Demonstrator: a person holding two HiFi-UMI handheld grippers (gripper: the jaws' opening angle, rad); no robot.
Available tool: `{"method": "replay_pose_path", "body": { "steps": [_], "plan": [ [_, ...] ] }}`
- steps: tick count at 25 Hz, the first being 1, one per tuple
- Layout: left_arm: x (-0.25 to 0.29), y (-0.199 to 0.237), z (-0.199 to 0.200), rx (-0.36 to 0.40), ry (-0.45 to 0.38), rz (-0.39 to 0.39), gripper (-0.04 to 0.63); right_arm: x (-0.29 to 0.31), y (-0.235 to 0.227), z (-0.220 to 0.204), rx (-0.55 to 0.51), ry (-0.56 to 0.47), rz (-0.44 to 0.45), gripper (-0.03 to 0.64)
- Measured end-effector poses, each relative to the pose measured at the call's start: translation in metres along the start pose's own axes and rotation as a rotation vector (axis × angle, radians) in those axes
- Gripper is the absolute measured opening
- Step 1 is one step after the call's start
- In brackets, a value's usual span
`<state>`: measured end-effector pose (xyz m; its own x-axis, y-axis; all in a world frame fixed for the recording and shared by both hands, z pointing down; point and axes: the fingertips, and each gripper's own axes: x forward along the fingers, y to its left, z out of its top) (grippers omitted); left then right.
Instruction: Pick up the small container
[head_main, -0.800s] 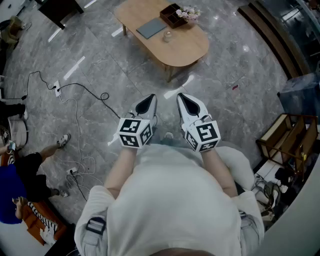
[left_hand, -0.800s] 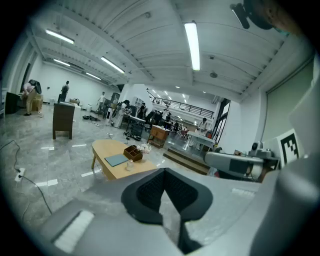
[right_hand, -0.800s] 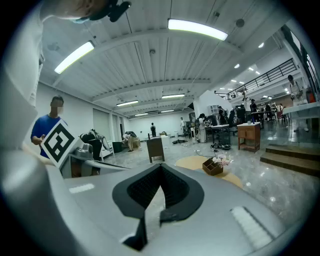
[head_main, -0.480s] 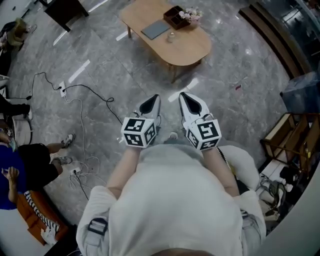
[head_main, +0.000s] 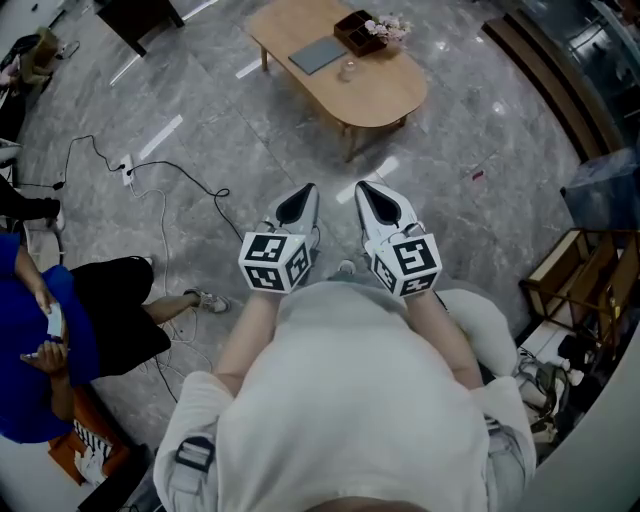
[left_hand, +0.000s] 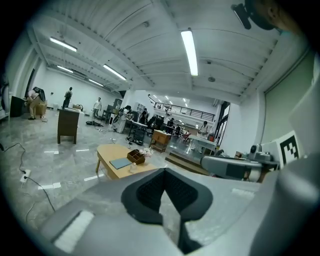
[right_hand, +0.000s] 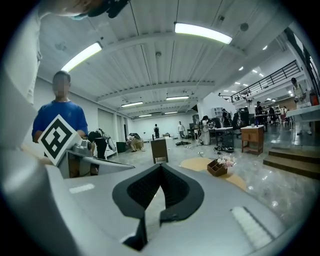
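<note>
- Head view: left gripper and right gripper side by side in front of the person's chest, over grey stone floor.
- Left gripper view: fingers pressed together at the tips, nothing between them.
- Right gripper view: fingers also tip to tip, nothing pinched.
- Small container stands on the wooden table, well ahead of both pairs of fingers, roughly in line with the gap between the grippers.
- Same table, just beyond the container: grey pad, brown box with flowers.
- Person in blue well off to the left of the left fingers.
</note>
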<state>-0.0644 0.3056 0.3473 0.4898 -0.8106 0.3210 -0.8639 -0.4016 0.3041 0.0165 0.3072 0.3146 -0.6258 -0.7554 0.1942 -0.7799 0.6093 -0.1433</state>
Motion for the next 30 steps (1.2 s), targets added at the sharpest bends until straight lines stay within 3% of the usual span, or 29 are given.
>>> {"method": "replay_pose_path", "body": {
  "steps": [14, 30],
  "plan": [
    [0.013, -0.003, 0.003, -0.022, -0.018, 0.019, 0.002, 0.004, -0.015, 0.001, 0.018, -0.006, 0.013, 0.002],
    [0.094, 0.054, 0.028, -0.048, 0.001, 0.031, 0.002, 0.086, -0.072, 0.001, 0.033, 0.026, -0.008, 0.002]
  ]
}}
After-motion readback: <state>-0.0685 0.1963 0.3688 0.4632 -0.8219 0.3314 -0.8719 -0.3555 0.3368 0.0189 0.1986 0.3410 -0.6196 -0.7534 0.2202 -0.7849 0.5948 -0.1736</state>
